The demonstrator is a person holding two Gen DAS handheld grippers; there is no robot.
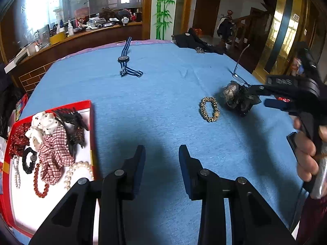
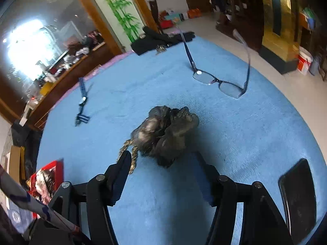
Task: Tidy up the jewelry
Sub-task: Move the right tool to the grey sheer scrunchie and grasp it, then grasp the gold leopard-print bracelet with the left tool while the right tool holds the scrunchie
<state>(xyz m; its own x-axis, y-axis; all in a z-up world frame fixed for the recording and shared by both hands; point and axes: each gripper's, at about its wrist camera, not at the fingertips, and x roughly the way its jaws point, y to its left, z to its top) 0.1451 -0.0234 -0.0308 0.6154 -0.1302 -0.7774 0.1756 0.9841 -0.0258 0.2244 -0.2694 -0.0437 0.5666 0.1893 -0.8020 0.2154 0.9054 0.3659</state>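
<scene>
Blue, slightly napped cloth (image 1: 159, 106) covers the round worktop, with a curved wooden counter of clutter and a painted bamboo panel behind it.

At the left edge sits a shallow red cardboard tray with a white floor (image 1: 93, 122). It holds soft fabric pieces: a white scrunchie with dark dots (image 1: 44, 125), a red-and-white checked scrunchie (image 1: 54, 155), a small black scrunchie (image 1: 28, 161), a dark toothed hair clip (image 1: 69, 120), plus round-beaded strands, one of cream pearls (image 1: 78, 169) and one of glossy red beads (image 1: 39, 185).

The left gripper (image 1: 161, 163) hangs over bare cloth just right of the tray, its matte black fingers (image 1: 137, 163) parted with nothing between them.

Out on the cloth lie a navy-and-white striped woven-strap watch (image 1: 124, 60), a small leopard-print elastic hair ring (image 1: 209, 109), and just beside it a crumpled dark gauzy scrunchie (image 2: 163, 134), sheer and puffy. Thin-rimmed clear-lensed glasses (image 2: 220, 83) rest lens-down beyond it, temples sticking up. A flat black phone-like slab (image 2: 298, 200) lies near the right edge.

The right gripper (image 2: 163, 173) points down at the gauzy scrunchie, fingers spread wide on either side of its near end, pads not pressing on it; the view is motion-blurred. A hand (image 1: 308, 155) grips its handle.
</scene>
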